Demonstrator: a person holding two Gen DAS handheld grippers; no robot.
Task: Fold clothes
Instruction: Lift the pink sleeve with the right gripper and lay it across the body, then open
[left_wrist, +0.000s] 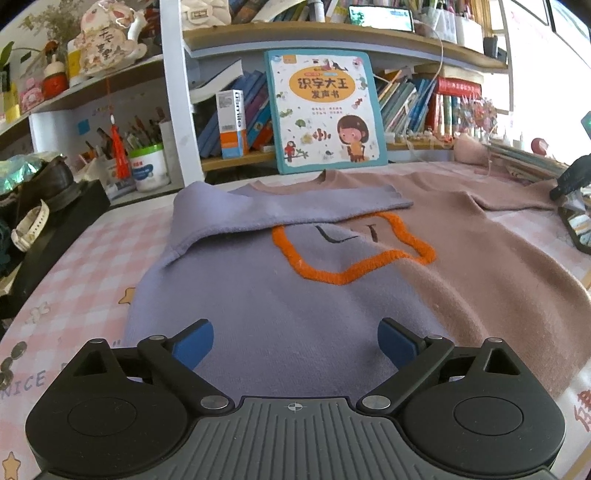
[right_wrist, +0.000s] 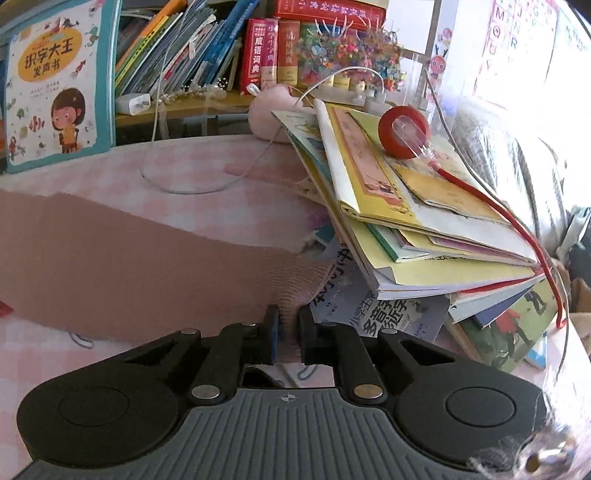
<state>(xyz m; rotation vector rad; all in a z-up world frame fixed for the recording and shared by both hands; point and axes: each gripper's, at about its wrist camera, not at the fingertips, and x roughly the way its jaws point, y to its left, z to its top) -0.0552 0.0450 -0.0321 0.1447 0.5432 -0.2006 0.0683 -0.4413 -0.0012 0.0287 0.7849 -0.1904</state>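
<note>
A two-tone sweater (left_wrist: 295, 295), purple on the left and dusty pink on the right with an orange outline on its chest, lies flat on the pink checked table. Its purple sleeve (left_wrist: 295, 206) is folded across the chest. My left gripper (left_wrist: 295, 345) hovers open over the purple lower half, nothing between its blue pads. In the right wrist view the pink sleeve (right_wrist: 129, 258) stretches out to the right, and my right gripper (right_wrist: 288, 332) is shut on its ribbed cuff (right_wrist: 299, 284).
A slanted pile of books (right_wrist: 424, 206) with a red ring on top lies right beside the cuff. A picture book (left_wrist: 325, 110) leans against the shelf behind the sweater. A black box (left_wrist: 55, 229) with a watch sits at the left edge. A white cable (right_wrist: 207, 181) loops on the table.
</note>
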